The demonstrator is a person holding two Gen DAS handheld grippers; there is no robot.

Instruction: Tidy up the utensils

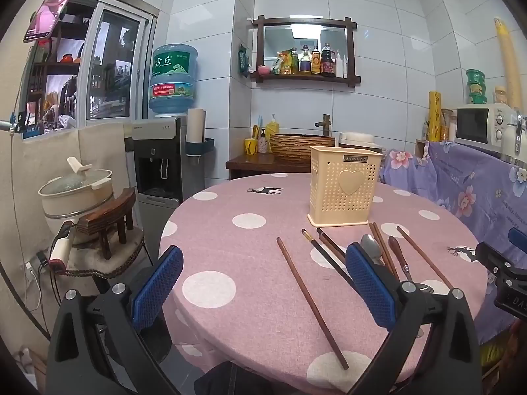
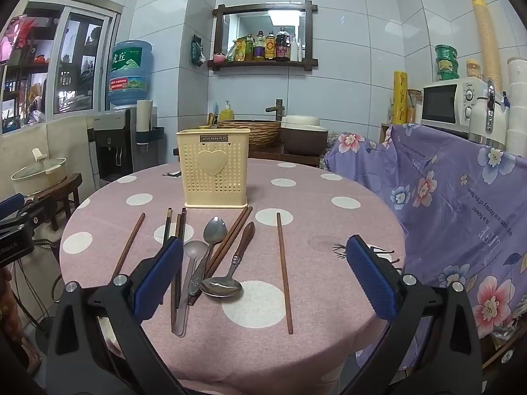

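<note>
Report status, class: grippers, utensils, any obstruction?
Left gripper and right gripper open, empty. Chopsticks and spoons loose on table; holder upright. Nothing in the way.

Wide-open left gripper (image 1: 263,283) hovers over a brown chopstick (image 1: 311,301) before the cream holder (image 1: 344,186).

Home kitchen, small. White glossy wall tiles (image 2: 329,65); dark wooden wall shelf (image 2: 263,62) with sauce and oil bottles; white microwave oven (image 2: 451,102); blue water-cooler jug (image 1: 173,79) on grey dispenser; woven-pattern wash basin (image 1: 301,146) under tap; cream lidded pot (image 1: 77,187); round worktop under pink polka-dot cloth (image 2: 329,230).
</note>
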